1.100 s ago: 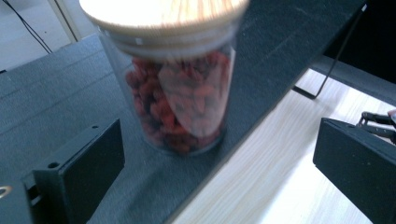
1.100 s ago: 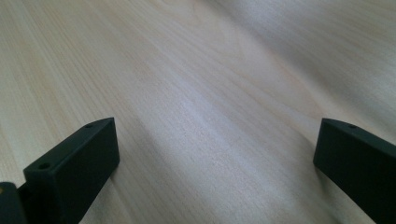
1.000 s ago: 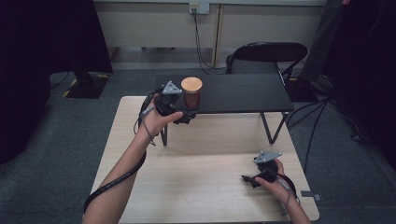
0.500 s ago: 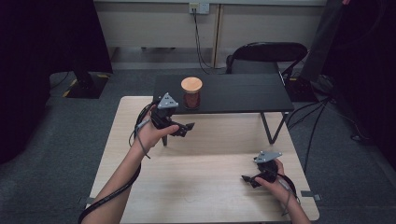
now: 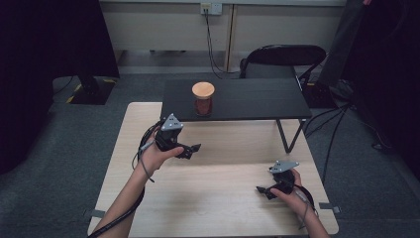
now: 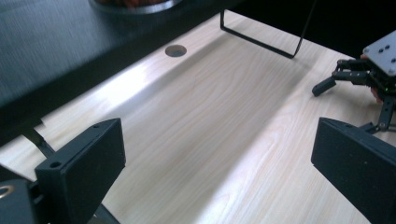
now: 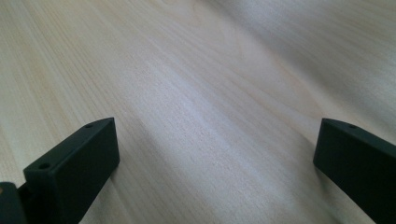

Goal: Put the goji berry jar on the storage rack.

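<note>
A jar [image 5: 203,98] with a round wooden lid and dark red contents stands on the black shelf [image 5: 247,99] at the far side of the light wooden table [image 5: 218,198]. My left gripper [image 5: 194,149] hovers over the table in front of the shelf, open and empty, its jaws wide apart [image 6: 215,158]. My right gripper [image 5: 262,191] rests low at the table's near right, also open with nothing between its jaws [image 7: 215,154]. The left gripper view shows the right gripper [image 6: 359,77] farther off and the jar's base [image 6: 135,3] at the top edge.
The black shelf stands on thin wire legs [image 5: 289,136] on the table. A round cable hole [image 6: 176,50] lies in the tabletop under the shelf. A black chair [image 5: 282,54] stands behind the table, with cables [image 5: 337,124] on the floor to the right.
My left gripper has drawn back from the jar on the shelf, toward the person and down over the table, with nothing in it. The jar stays on the shelf. The right gripper has not moved.
</note>
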A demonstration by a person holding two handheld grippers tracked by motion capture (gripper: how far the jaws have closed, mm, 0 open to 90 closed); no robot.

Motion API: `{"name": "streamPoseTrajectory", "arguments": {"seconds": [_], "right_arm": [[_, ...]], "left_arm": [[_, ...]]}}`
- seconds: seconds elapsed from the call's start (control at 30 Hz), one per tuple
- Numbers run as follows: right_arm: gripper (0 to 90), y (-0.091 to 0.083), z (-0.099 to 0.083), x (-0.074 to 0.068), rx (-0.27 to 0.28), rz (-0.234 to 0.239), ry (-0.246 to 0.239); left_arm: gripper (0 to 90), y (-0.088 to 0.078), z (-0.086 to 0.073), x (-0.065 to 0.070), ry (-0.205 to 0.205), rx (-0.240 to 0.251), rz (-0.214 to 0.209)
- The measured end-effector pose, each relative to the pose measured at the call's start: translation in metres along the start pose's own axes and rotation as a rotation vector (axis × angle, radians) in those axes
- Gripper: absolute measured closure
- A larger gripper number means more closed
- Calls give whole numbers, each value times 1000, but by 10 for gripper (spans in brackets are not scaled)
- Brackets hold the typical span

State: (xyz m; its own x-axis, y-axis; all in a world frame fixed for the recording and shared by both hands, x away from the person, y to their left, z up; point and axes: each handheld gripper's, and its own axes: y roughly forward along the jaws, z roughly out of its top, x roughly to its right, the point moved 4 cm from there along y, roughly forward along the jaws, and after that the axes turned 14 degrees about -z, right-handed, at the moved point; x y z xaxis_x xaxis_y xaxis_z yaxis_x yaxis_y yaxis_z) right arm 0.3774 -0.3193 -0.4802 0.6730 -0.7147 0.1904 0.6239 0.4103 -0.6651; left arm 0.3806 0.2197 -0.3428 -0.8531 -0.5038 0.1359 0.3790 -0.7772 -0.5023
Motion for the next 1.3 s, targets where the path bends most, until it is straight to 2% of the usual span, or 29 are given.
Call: {"name": "streamPoseTrajectory", "arguments": {"seconds": [0.1,0.17,0.43,0.77,1.3], "right_arm": [[0,0,0,0,0,0,0],[0,0,0,0,0,0,0],[0,0,0,0,0,0,1],[0,0,0,-1,-1,-2,3],[0,0,0,-1,-1,-3,3]], "left_arm": [[24,1,-8,1,6,-4,9],[25,1,-13,0,-5,4,3],[25,2,-28,2,-1,-5,-9],[25,4,-47,5,-21,-13,-19],[26,12,-83,2,-76,-27,-29]]}}
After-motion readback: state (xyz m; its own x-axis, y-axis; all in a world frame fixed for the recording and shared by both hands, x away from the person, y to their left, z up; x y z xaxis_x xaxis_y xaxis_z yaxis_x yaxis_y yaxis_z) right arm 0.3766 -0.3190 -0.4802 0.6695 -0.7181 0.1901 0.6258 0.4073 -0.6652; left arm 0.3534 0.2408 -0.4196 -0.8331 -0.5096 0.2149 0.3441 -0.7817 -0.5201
